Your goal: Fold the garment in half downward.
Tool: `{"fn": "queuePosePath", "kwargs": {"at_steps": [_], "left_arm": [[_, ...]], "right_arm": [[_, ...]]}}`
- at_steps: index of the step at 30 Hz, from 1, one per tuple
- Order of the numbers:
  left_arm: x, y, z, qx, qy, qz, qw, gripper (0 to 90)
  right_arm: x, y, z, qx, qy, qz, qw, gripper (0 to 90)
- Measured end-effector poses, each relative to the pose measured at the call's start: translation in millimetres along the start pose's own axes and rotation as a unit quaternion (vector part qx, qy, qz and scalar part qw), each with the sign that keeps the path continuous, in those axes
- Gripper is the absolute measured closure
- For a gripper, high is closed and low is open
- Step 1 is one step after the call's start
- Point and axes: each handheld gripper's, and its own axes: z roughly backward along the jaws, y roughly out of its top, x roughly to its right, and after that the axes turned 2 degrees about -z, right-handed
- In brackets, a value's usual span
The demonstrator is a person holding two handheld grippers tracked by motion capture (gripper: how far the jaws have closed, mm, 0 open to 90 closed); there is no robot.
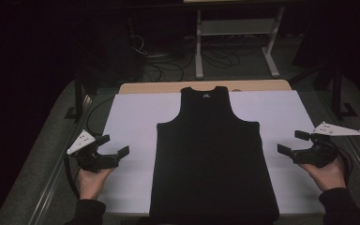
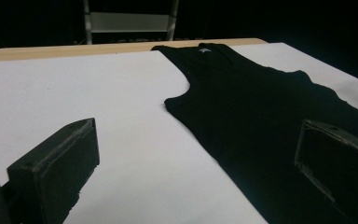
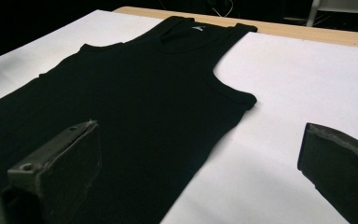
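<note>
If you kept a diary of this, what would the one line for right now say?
tank top: flat on white sheet | left gripper: open, beside it | right gripper: open, beside it | contact: none

Black tank top (image 1: 213,154) flat on white sheet (image 1: 131,117), neck toward far edge, hem at near edge, small pale label inside the neckline. Wooden table (image 1: 150,87) showing as a strip beyond the sheet. Left gripper (image 1: 108,149) over the sheet's left part, jaws spread, aimed at the garment's left side, near but apart from it. Right gripper (image 1: 294,142) at the sheet's right edge, jaws likewise spread, apart from the cloth. Grey metal frame (image 1: 236,28) on dark floor beyond.
</note>
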Motion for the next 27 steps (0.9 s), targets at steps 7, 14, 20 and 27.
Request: {"fn": "queuePosePath", "kwargs": {"at_steps": [7,14,20,27], "left_arm": [[3.0,8.7,-4.3,-0.017,-0.003,-0.018,0.9997,0.0],[2.8,14.3,-10.4,-0.029,-0.014,-0.02,0.9993,0.0],[5.6,19.8,-16.8,-0.042,-0.023,-0.029,0.9984,0.0],[5.6,28.0,-19.5,-0.046,-0.027,-0.033,0.998,0.0]], "right_arm": [[0.8,7.6,-3.4,-0.01,0.001,0.001,1.0,0.0],[2.8,16.4,-7.9,-0.021,0.006,0.007,0.9997,0.0],[4.9,23.9,-10.6,-0.023,0.01,0.007,0.9997,0.0],[3.7,33.1,-16.2,-0.029,0.016,0.019,0.9993,0.0]]}}
